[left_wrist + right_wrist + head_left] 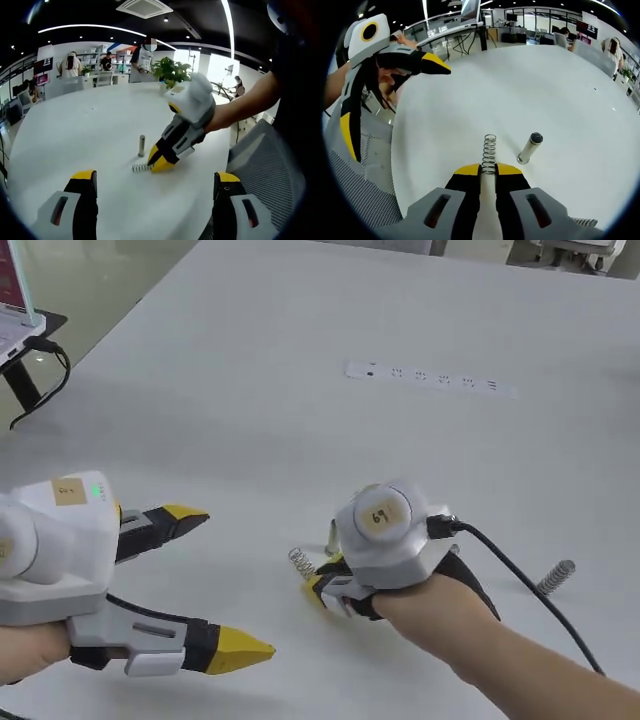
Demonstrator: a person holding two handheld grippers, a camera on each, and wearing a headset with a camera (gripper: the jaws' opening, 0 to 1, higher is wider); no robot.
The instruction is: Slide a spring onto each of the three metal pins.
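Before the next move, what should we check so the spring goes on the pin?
1. Grip: right gripper jaws shut on the thin coiled metal spring: ok.
2. Target: short silver metal pin upright on the white table: ok.
3. Aim: spring lined up over pin: not ok, the pin stands beside it.
4. Clearance: left gripper open and apart: ok.
5. Spare: second coiled spring lying on the table: ok.
6. Other two pins: cannot tell.

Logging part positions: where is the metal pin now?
In the right gripper view, the metal pin stands on the white table, just right of the spring gripped by the right tongs.
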